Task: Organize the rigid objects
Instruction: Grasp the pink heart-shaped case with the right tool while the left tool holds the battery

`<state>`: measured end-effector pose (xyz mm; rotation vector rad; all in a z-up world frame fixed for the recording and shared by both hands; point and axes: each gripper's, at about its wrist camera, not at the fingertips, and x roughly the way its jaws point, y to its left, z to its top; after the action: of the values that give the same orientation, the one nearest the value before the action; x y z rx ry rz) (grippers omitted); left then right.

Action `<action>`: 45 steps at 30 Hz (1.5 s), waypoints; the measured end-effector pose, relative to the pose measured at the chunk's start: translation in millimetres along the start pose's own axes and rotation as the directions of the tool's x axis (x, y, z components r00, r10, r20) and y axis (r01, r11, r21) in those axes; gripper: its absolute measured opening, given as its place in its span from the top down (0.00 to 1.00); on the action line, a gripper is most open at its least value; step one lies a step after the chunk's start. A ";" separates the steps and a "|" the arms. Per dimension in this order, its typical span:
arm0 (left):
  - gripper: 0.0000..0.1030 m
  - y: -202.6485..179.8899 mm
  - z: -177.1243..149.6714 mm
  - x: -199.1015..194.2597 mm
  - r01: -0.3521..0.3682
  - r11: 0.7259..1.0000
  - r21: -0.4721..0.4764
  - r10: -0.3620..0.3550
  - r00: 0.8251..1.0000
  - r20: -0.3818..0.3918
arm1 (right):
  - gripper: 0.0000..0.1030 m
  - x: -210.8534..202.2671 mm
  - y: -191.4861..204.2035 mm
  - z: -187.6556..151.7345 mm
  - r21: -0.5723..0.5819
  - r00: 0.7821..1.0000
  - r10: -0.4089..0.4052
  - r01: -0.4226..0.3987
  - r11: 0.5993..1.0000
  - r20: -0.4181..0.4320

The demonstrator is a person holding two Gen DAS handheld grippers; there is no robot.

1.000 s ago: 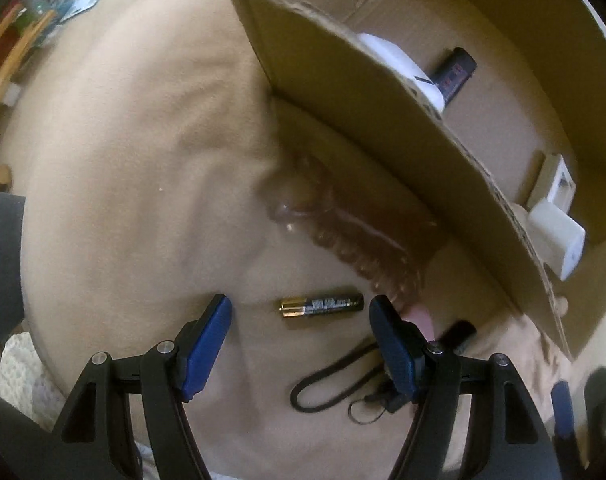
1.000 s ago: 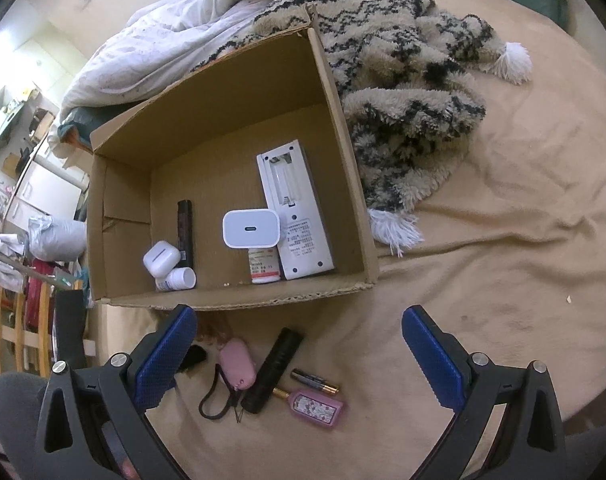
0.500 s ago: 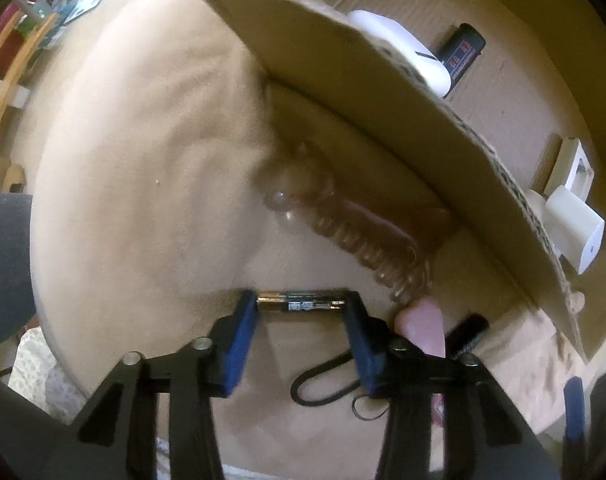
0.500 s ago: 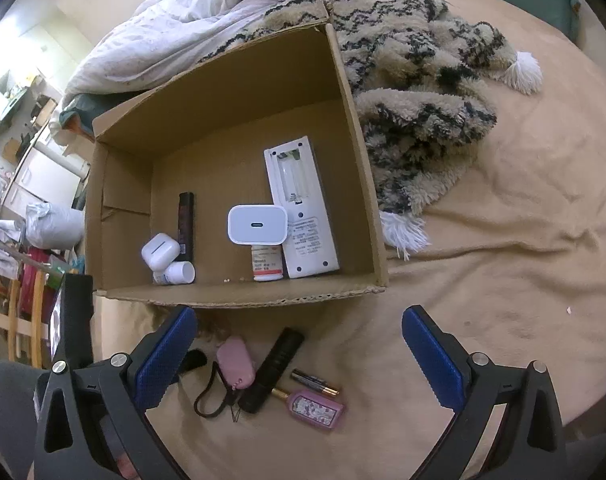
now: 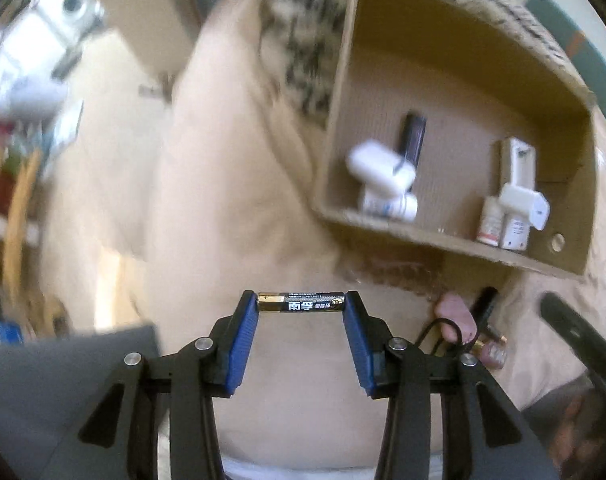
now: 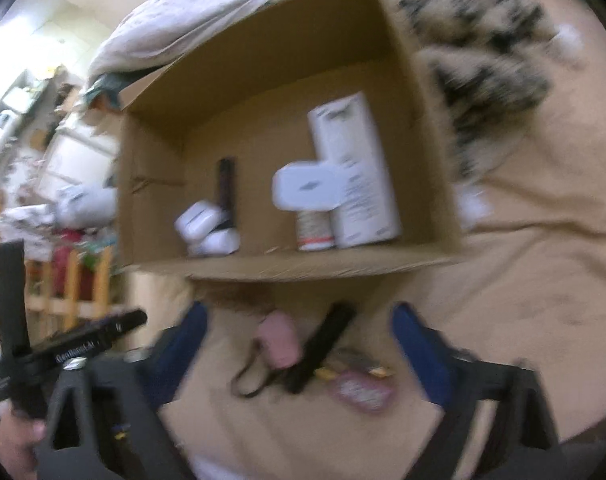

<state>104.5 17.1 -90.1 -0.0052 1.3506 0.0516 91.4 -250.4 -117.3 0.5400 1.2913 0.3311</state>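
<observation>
My left gripper is shut on a black and gold battery, held end to end between its blue pads and lifted off the tan blanket. The cardboard box lies up and to the right of it. In the right wrist view my right gripper hovers with its jaws closing over a pink key fob, a black stick-shaped item and a pink bottle on the blanket. Its pads touch none of them.
The box holds a white remote, a white charger, a small bottle, white earbud cases and a black stick. A patterned woolly blanket lies right of the box. Furniture and clutter stand at the left.
The left gripper closed on the battery and lifted it, rolling so the box now shows from above. The right gripper dipped towards the items in front of the box and its jaws narrowed.
</observation>
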 end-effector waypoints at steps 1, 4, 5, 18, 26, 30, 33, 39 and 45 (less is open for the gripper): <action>0.61 1.5 2.0 -7.3 -0.009 1.000 0.023 0.008 1.000 0.024 | 0.44 7.2 0.9 0.2 0.002 0.999 0.020 -0.020 1.000 -0.034; 0.61 5.7 1.3 -21.9 -0.033 0.997 0.067 0.027 0.996 0.089 | 0.56 27.3 7.3 0.4 -0.039 0.994 -0.039 0.035 0.999 -0.097; 0.61 8.0 1.4 -23.2 -0.042 0.997 0.064 0.035 0.994 0.104 | 0.60 33.6 8.2 0.6 -0.045 0.992 -0.051 0.046 0.998 -0.116; 0.61 2.9 -4.8 -12.3 0.099 0.995 -0.028 -0.097 0.994 0.051 | 0.63 92.3 36.7 -5.4 -0.174 0.944 -0.263 0.229 0.958 -0.201; 0.61 4.7 -2.6 -15.8 0.122 0.991 -0.050 -0.120 0.991 0.055 | 0.57 106.5 61.7 -25.3 -0.312 0.906 -0.379 0.310 0.898 -0.188; 0.61 4.2 -3.2 -15.7 0.092 0.995 -0.042 -0.089 0.994 0.068 | 0.60 112.3 73.2 -36.6 -0.402 0.891 -0.434 0.351 0.846 -0.136; 0.61 8.4 -3.3 -13.0 0.069 0.996 -0.054 -0.066 0.995 0.069 | 0.64 102.8 78.5 -43.6 -0.401 0.910 -0.399 0.328 0.856 -0.109; 0.61 10.6 -3.1 -11.5 0.063 0.996 -0.065 -0.058 0.996 0.069 | 0.64 52.3 89.4 -46.6 -0.364 0.961 -0.276 0.254 0.896 -0.007; 0.61 6.9 -4.7 -9.1 0.053 0.997 -0.057 -0.049 0.997 0.066 | 0.64 -12.0 88.5 -50.2 -0.291 0.985 -0.041 0.090 0.952 0.168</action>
<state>97.7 23.6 -82.1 -0.0866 1.2836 0.0476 45.6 -173.4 -67.7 0.2604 1.0765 0.4107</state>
